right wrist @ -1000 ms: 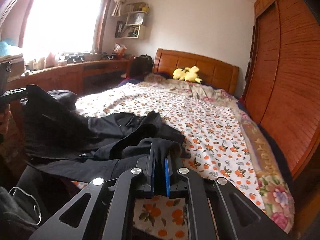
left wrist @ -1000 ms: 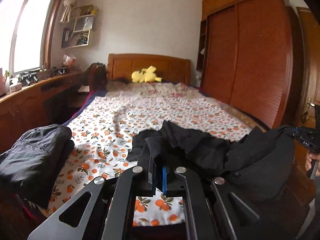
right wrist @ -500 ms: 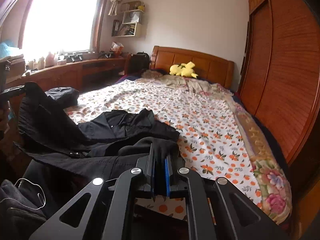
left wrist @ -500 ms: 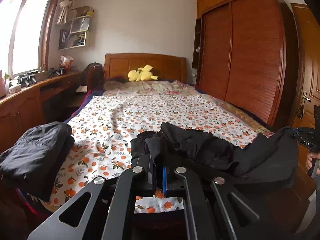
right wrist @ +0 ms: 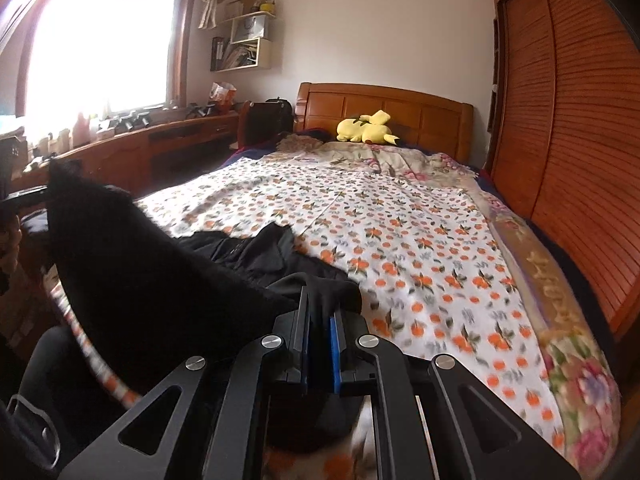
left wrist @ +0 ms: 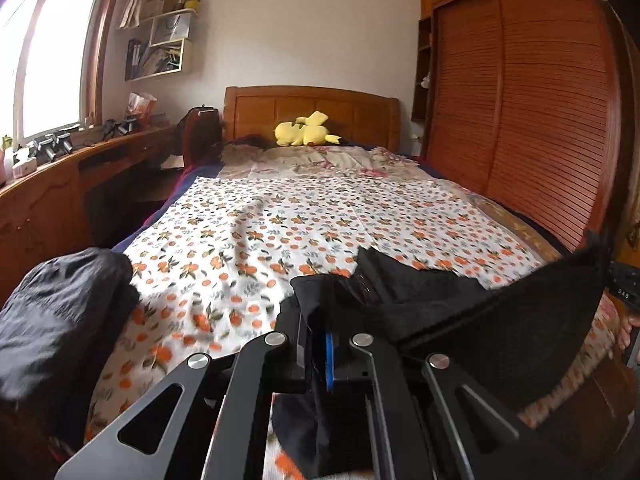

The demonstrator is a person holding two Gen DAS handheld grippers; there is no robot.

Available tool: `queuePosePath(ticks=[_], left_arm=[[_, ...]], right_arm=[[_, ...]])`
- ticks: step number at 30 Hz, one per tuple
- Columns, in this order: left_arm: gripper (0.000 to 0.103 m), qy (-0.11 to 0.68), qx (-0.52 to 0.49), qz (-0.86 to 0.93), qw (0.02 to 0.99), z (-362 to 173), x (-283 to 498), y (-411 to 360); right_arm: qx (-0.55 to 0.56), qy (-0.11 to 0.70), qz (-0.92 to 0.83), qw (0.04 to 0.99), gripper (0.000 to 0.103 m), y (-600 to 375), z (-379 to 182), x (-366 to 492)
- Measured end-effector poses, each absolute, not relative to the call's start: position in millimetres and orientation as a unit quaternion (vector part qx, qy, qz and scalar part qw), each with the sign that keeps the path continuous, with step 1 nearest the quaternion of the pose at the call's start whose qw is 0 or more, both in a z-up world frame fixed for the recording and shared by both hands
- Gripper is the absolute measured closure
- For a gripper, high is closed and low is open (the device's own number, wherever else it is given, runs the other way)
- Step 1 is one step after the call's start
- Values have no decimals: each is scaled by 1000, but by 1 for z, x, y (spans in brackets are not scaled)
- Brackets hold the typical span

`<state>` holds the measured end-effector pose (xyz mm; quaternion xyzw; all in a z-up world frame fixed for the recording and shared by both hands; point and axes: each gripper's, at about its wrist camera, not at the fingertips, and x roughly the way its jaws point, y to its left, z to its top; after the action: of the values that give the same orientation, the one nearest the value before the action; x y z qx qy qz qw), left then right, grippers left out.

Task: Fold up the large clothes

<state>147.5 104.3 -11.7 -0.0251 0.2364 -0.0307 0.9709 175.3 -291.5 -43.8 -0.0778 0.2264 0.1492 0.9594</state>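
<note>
A large black garment is stretched between both grippers over the foot of the bed; it also shows in the right wrist view. My left gripper is shut on one edge of it. My right gripper is shut on the other edge. The cloth between them is lifted and taut, and its far part with a row of snaps lies on the orange-print bedspread. The right gripper's body peeks out at the right edge of the left wrist view.
A folded black garment sits at the bed's left foot corner. A yellow plush toy lies by the wooden headboard. A wooden desk runs along the left wall, a slatted wardrobe along the right.
Both grippers have risen and pulled back toward the foot of the bed, lifting the black garment and drawing it tauter. Less of it lies on the bedspread.
</note>
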Motion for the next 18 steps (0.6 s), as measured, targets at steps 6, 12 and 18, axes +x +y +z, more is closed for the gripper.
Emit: queuePosePath(ticks=[6, 12, 18], left_arm=[[98, 240, -10, -6, 971, -11, 246, 108], [98, 263, 8, 27, 964, -18, 339, 112], [98, 281, 19, 36, 959, -40, 412, 111]], right_arm=[[-91, 232, 134, 959, 96, -287, -50, 268], [-84, 257, 113, 956, 96, -287, -64, 363], [-79, 286, 99, 950, 96, -287, -91, 427]])
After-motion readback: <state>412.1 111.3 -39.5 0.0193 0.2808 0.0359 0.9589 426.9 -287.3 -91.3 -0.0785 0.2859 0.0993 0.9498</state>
